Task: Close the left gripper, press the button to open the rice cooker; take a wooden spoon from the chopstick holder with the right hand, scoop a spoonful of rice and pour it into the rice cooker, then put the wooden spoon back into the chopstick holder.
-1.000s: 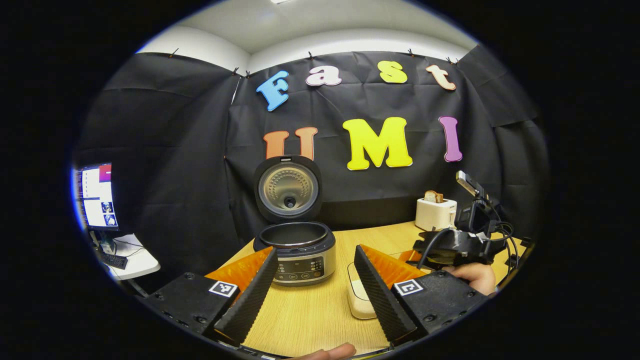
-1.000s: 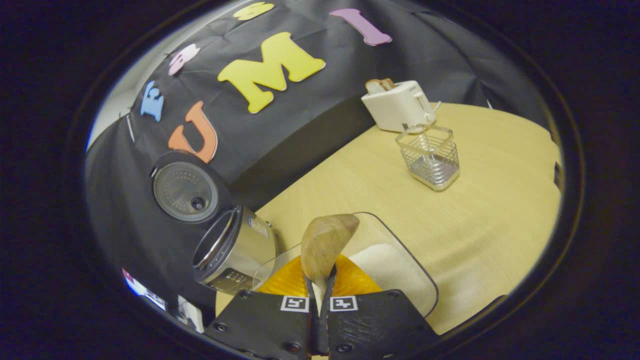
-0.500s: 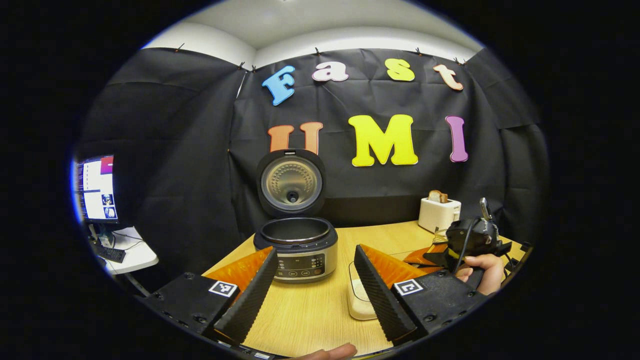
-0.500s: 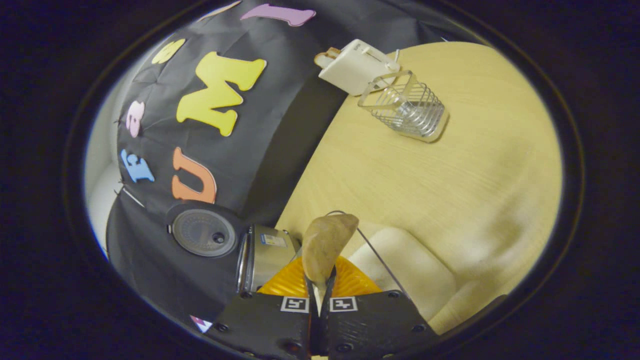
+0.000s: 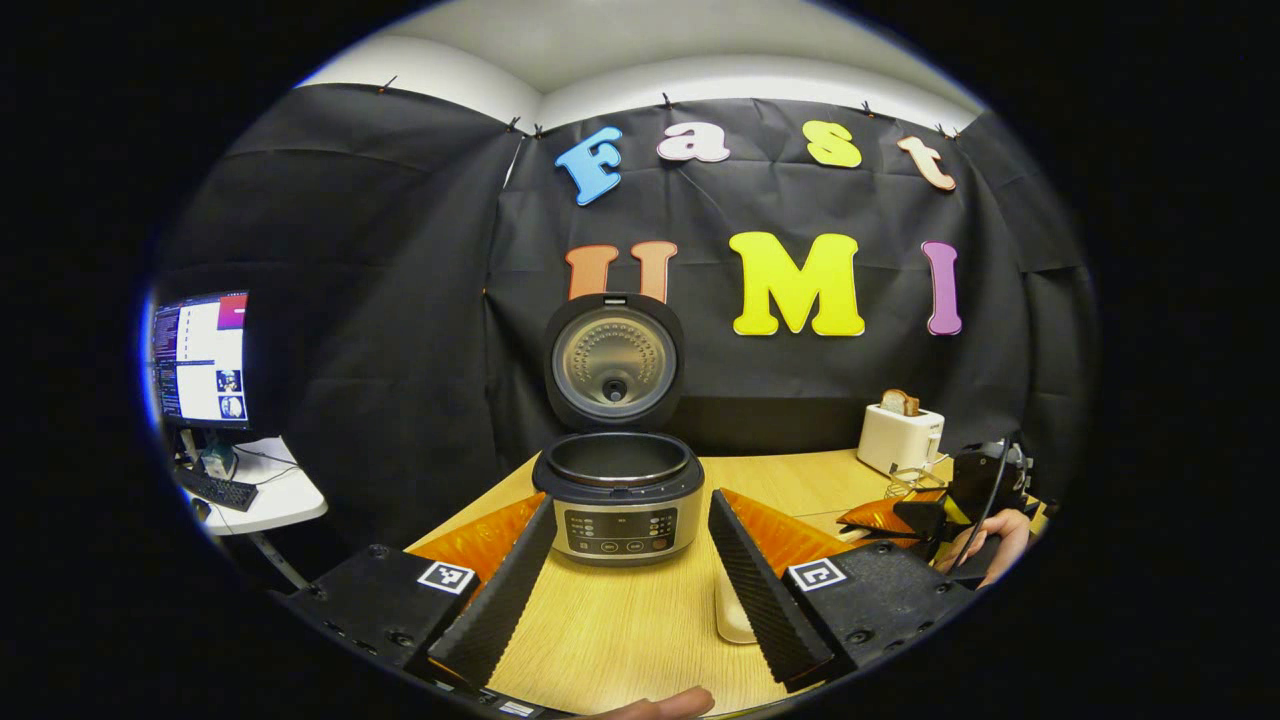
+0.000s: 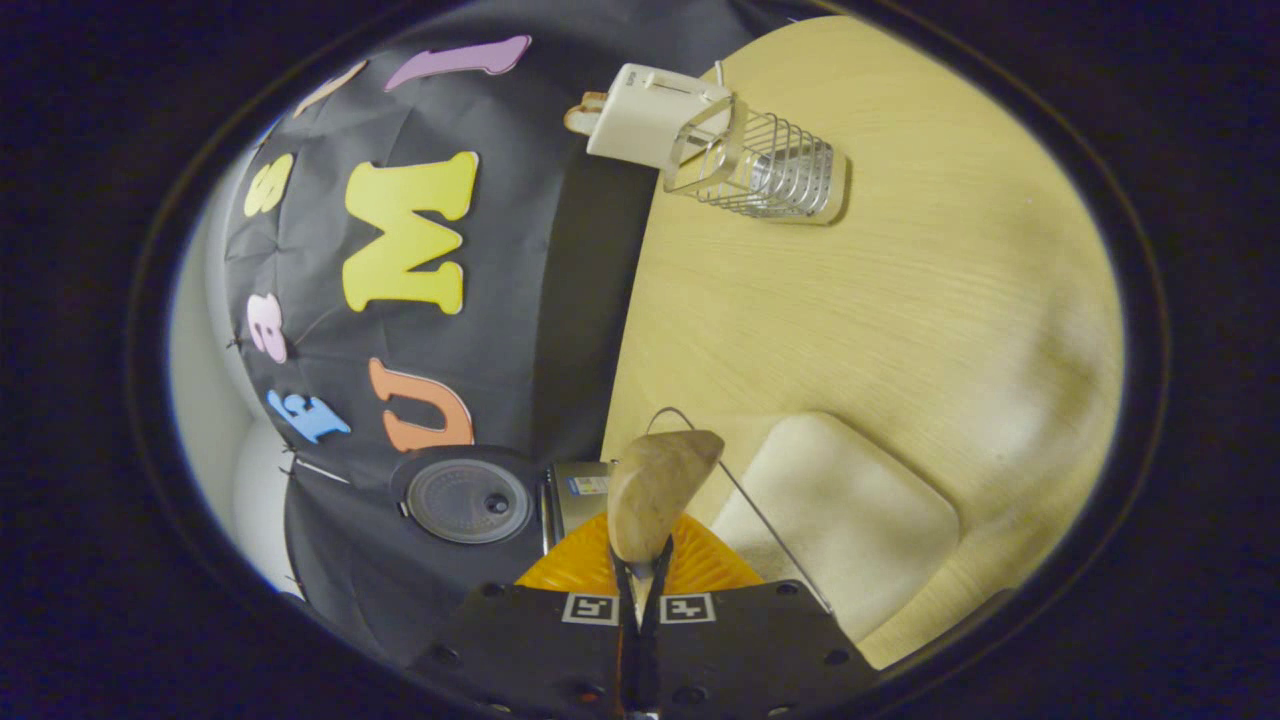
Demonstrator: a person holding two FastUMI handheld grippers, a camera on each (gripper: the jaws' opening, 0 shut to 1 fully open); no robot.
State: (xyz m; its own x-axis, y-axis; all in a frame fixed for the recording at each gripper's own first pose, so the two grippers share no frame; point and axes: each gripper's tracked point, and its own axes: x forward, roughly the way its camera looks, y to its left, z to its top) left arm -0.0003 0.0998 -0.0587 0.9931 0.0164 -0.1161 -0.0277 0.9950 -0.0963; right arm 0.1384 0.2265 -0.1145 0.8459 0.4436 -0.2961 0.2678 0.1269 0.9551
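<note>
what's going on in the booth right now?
A person is holding a gripper in each hand. The right gripper is shut on a wooden spoon, held just over a clear container of white rice. The left gripper hangs open in front of the black-and-silver rice cooker, whose lid is already up. The wire chopstick holder stands beside the white toaster.

The left tool [image 5: 625, 575], fingers spread wide, frames the rice cooker [image 5: 618, 495], whose lid [image 5: 613, 362] stands upright.

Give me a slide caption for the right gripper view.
Right hand-held gripper grips wooden spoon above rice container.
</note>
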